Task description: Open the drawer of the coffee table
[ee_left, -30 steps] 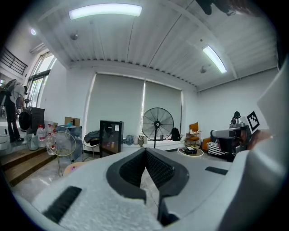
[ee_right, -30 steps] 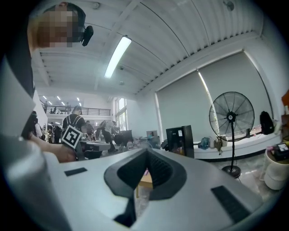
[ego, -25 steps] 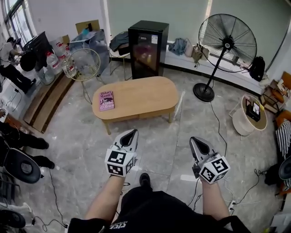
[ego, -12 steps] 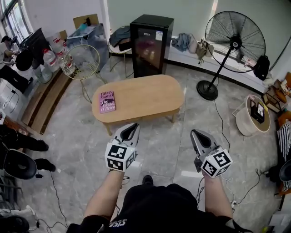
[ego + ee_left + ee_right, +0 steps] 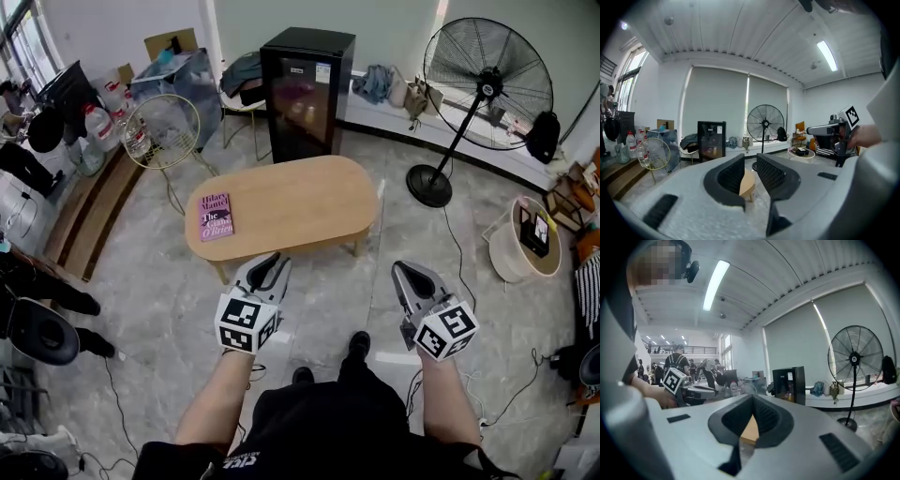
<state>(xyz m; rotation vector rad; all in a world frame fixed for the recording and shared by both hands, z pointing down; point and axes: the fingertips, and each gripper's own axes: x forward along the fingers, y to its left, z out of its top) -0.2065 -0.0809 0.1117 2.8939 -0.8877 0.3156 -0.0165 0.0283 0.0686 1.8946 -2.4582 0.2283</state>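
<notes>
Head view: oval coffee table (image 5: 295, 199); left claw (image 5: 273, 262) just opening, empty; right claw (image 5: 404, 271) closed.

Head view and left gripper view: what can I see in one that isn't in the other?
Only the head view shows the pink book lying on the coffee table, and the person's shoe. Only the left gripper view shows the ceiling with its long light. Both show the coffee table, the black cabinet, the big standing fan, the right gripper and the left gripper, whose jaws have just been opening, with nothing held between them.
</notes>
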